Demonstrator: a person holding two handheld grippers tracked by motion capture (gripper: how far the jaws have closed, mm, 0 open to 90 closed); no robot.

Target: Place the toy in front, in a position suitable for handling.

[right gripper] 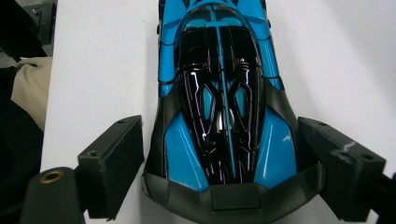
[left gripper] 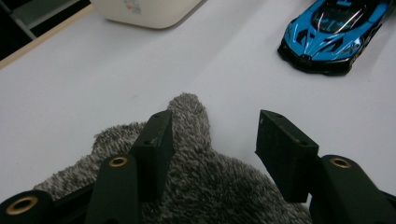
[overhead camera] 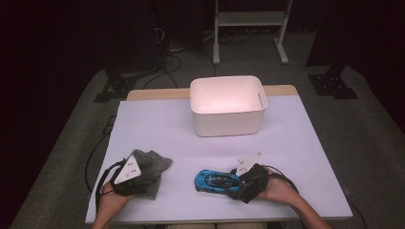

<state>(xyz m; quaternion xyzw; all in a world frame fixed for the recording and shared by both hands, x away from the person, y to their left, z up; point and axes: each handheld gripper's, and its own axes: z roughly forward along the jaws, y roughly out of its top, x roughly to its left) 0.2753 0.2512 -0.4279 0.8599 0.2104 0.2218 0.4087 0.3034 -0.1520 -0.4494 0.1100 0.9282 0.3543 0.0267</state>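
Observation:
A grey fuzzy cloth [overhead camera: 155, 164] lies crumpled at the table's front left. My left gripper [overhead camera: 142, 185] is low over it, and in the left gripper view the jaws [left gripper: 215, 135] straddle a raised fold of the cloth [left gripper: 201, 186]. The left pad touches the fold and the right pad stands apart from it. A blue and black toy car [overhead camera: 215, 181] sits at the front middle, nose to the left. My right gripper [overhead camera: 237, 183] is at its rear. In the right gripper view the open jaws [right gripper: 219, 128] flank the car's tail [right gripper: 219, 70], with a gap at the left pad.
A white plastic bin [overhead camera: 227, 121] stands at the back middle of the white table [overhead camera: 296, 143], its corner in the left gripper view [left gripper: 144, 11]. A white frame stands on the floor behind. The car [left gripper: 334, 28] lies to the right of the cloth.

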